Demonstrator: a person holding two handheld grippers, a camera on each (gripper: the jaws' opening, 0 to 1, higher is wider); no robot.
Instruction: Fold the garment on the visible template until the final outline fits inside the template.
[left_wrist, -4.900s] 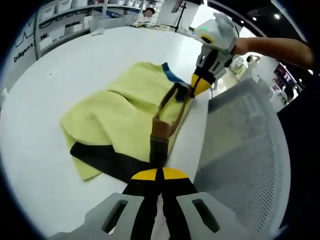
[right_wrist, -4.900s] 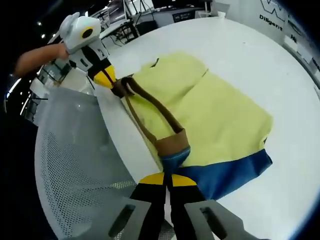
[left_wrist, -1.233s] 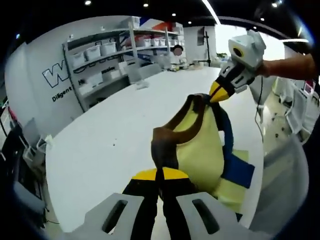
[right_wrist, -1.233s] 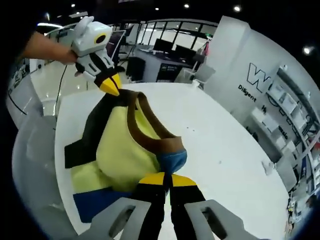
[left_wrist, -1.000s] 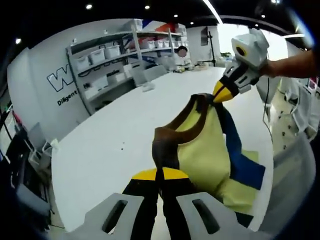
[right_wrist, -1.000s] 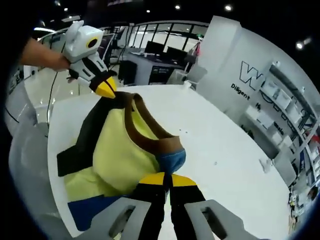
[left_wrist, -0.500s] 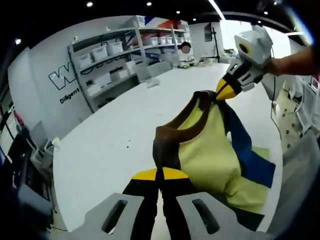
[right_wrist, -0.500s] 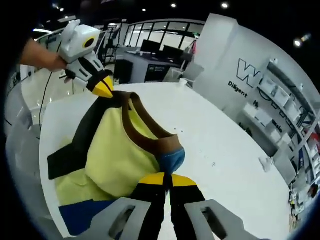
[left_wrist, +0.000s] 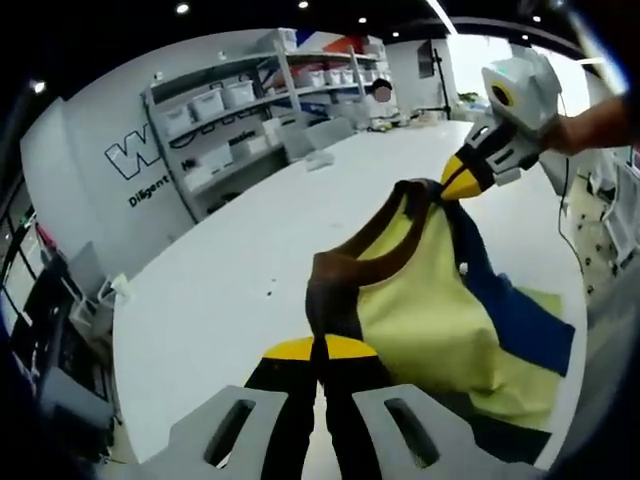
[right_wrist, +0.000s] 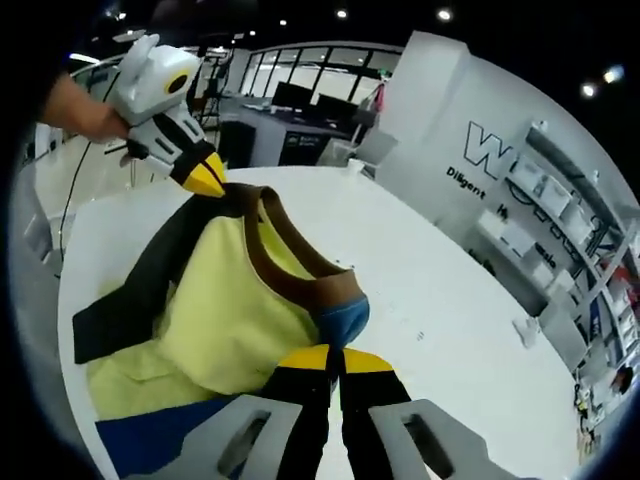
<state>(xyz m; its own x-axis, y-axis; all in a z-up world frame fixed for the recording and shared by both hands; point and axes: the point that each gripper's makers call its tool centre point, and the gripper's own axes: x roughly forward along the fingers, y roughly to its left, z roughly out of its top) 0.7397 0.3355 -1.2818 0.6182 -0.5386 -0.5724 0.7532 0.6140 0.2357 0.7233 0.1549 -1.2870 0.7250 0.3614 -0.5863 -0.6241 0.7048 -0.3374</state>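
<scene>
We have the garment (left_wrist: 420, 310) lifted by its brown neckline (left_wrist: 350, 262), one shoulder in each tool. The left gripper (left_wrist: 322, 352) is clamped shut on the brown-and-dark corner right at its jaw tips, and the right gripper (right_wrist: 337, 357) is clamped shut on the opposite shoulder, where the brown band meets a small blue patch (right_wrist: 345, 318). In the left gripper view the right gripper's yellow tips (left_wrist: 460, 180) pinch the far end of the neckline; in the right gripper view the left gripper's yellow tips (right_wrist: 206, 175) do the same from the other side. So the line that matters runs from one gripper straight to the other, along the neckline, which sags in a shallow curve between them. The yellow body of the garment hangs down from that line, and its lower part, with the dark sleeve (right_wrist: 130, 305) and the blue sleeve (left_wrist: 525, 325), trails onto the white table (right_wrist: 430, 290) near the edge closest to us. Neither hand is nearer the cloth; both hold it at their tips. We cannot make out any template outline on the tabletop from here. We judge that the coming move turns on carrying both shoulders together, with the neckline kept level, to lay the body flat toward the table's middle.
</scene>
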